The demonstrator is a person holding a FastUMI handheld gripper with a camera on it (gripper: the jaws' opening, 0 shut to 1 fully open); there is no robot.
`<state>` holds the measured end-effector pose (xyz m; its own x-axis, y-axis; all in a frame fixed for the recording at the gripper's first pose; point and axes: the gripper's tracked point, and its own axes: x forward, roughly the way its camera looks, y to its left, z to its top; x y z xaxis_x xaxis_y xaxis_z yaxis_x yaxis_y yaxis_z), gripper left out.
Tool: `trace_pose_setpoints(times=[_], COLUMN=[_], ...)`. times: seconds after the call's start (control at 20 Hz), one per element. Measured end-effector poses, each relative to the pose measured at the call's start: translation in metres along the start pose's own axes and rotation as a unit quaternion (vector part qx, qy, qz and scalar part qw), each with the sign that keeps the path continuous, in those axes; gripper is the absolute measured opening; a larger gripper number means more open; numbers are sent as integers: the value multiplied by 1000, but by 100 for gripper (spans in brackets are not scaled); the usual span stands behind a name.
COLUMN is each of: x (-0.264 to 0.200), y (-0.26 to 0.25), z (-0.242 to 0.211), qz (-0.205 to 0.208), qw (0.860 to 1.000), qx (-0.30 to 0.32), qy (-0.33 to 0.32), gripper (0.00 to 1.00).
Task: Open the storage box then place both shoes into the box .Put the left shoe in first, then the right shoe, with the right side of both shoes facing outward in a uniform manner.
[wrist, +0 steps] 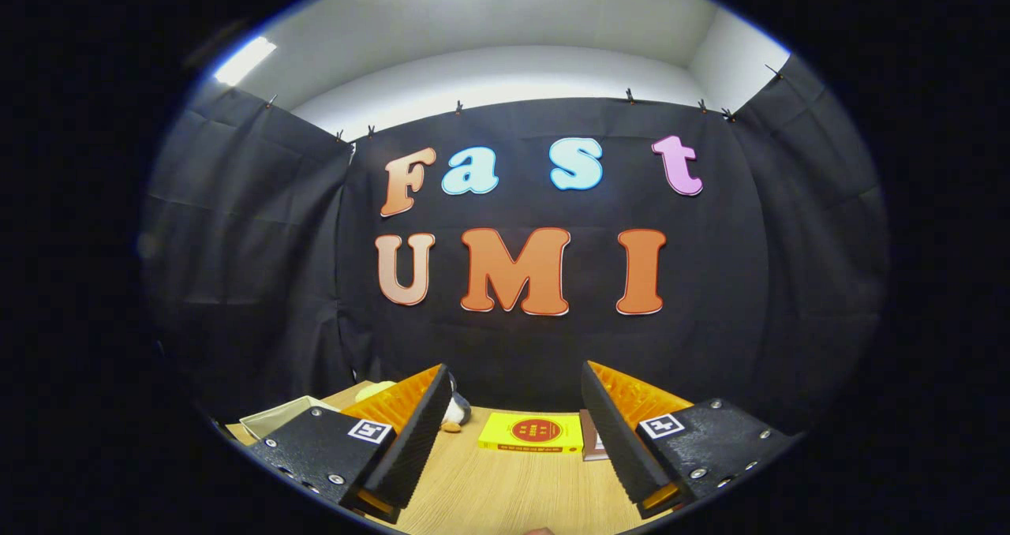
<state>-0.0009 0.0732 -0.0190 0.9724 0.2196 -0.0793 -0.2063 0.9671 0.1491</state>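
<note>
A: Box? Shoes?
B: Can't pick out a shoe or a lidded box for sure. Closest thing to a container is a pale tray (276,418) at the far left of the table (505,488), just beyond the left finger. Only a corner of it shows; can't tell what's in it.
A: Gripper?
B: Gripper (513,440) is wide open, fingers well apart, nothing between them but bare tabletop. Holds nothing, touches nothing. It's tilted up, looking mostly at the black cloth wall (552,346).
A: What's ahead of it?
B: One yellow book (531,432) lying flat, beyond the fingers, roughly centred between them. A second, darker book (592,444) just beside it on the right, partly hidden by the right finger.
A: Anything else?
B: A small plush toy (456,413) peeking past the left finger's tip, dark and white with an orange bit. Behind it something pale yellow, too hidden to name.
A: Counts?
B: Two books, one tray, one toy, one gripper.
</note>
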Motion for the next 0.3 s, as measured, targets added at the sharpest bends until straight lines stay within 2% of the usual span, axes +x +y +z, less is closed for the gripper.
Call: trace_pose_setpoints(times=[0.3], x=[6], y=[-4], z=[-6], qz=[-1], qw=[1000], qx=[6], qy=[-3], gripper=[98])
